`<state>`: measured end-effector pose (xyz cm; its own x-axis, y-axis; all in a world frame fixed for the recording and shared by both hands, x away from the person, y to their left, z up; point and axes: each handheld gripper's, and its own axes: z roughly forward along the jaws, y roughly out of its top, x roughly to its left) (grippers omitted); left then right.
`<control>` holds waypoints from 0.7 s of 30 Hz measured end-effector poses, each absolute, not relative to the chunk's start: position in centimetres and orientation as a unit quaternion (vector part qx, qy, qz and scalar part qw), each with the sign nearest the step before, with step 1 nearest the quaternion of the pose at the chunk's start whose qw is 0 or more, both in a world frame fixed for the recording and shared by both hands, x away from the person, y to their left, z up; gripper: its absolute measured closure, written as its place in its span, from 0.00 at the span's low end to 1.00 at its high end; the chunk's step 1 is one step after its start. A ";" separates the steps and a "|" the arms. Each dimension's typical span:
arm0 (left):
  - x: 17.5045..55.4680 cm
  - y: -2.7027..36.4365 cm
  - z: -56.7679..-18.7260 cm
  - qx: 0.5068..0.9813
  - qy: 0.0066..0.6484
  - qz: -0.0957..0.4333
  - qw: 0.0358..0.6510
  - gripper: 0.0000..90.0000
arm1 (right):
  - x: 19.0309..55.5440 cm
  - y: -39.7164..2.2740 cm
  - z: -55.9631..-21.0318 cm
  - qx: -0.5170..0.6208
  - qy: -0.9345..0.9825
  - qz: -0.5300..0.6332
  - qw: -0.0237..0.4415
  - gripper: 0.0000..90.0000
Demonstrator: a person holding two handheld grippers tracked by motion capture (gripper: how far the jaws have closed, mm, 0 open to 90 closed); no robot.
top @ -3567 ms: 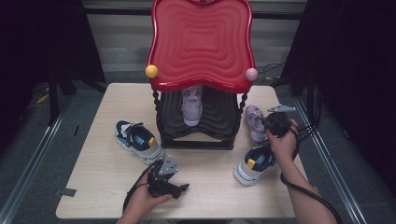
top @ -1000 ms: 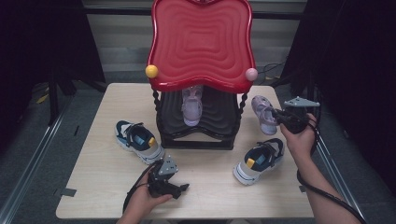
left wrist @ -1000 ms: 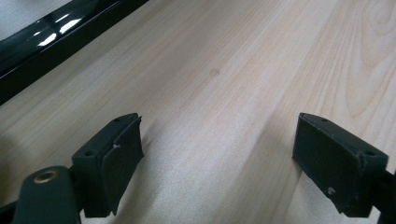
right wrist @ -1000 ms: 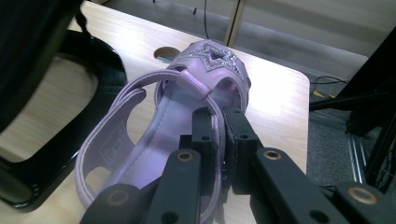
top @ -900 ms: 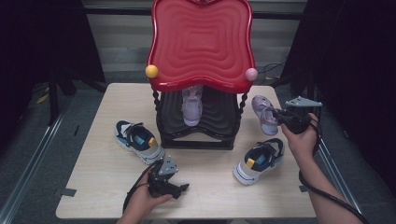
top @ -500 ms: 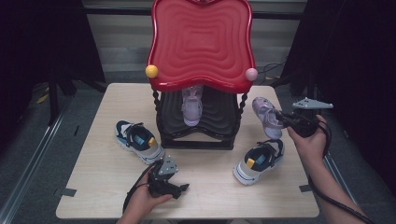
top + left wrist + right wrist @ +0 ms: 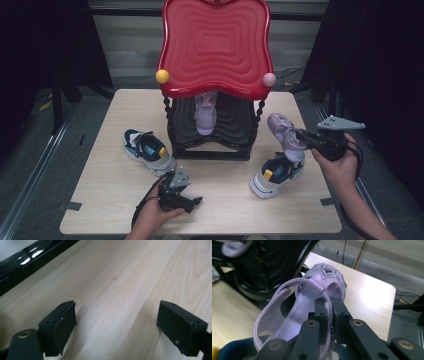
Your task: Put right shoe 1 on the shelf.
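right gripper (image 7: 328, 311): pressed together on lilac sandal (image 7: 284, 131) side strap, for carrying, near table (image 7: 105, 150) right edge | left gripper (image 7: 117, 322): spread; rested idle at near edge

Sandal lifted off the table
Right gripper (image 7: 305, 134) carried purple sandal (image 7: 283, 130) up and rightward, now above the blue sneaker (image 7: 277, 172).

Left gripper (image 7: 117, 322): the two black jaws stand wide apart, one rising at 7 o'clock, the other at 4 o'clock, nothing between them. A brass-coloured rivet (image 7: 24, 334) sits on the linkage at 8 o'clock. Beneath and ahead lies the pale wooden table (image 7: 130, 277), grain running toward 1 o'clock, with a small dark knot (image 7: 114, 278) near 12 o'clock. A glossy black base edge (image 7: 27, 263) crosses the corner at 10 o'clock.
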<state>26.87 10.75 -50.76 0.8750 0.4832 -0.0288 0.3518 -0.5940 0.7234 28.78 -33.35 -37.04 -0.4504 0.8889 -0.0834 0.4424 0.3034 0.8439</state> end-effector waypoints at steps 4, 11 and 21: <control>26.9 10.7 -50.8 0.889 0.235 0.086 0.384 0.17 | 27.5 -33.1 -36.6 0.427 0.761 0.398 0.285 0.93; 26.9 10.7 -50.8 0.889 0.235 0.086 0.384 0.17 | 25.7 -32.8 -36.2 0.416 0.765 0.401 0.283 0.93; 26.9 10.7 -50.8 0.889 0.235 0.086 0.384 0.17 | 23.5 -32.5 -35.3 0.396 0.772 0.415 0.274 0.94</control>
<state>26.87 10.75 -50.76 0.8751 0.4832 -0.0285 0.3517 -0.5942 0.7233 23.50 -32.50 -35.31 -0.5355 0.8392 -0.0945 0.3833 0.3412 0.8583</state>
